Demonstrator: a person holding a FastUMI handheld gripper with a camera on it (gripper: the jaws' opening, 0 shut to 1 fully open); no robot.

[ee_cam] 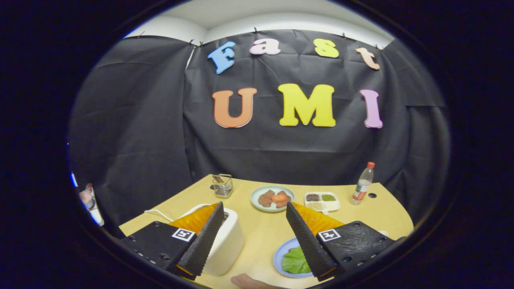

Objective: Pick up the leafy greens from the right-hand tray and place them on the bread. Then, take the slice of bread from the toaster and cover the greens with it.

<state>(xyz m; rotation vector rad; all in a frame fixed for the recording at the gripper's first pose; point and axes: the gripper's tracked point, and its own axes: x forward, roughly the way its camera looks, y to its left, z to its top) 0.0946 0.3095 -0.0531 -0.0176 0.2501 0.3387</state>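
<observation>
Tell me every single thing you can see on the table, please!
Wooden table: one, pale yellow, under everything.
White boxy toaster: one, white, beside the left finger.
Blue round plate: one, light blue, near the right finger.
Green leafy lettuce: one leaf, green, on the blue plate.
Pale green plate of browned food pieces: one, beyond the fingers.
White divided tray of seasonings: one, right of the green plate.
Clear plastic bottle with a red cap: one, far right, upright.
Small clear glass holder: one, far left.
White cable: one, behind the toaster.
Fingertip: one, nearest table edge.
Gripper: one, black fingers, open, holding nothing.
</observation>
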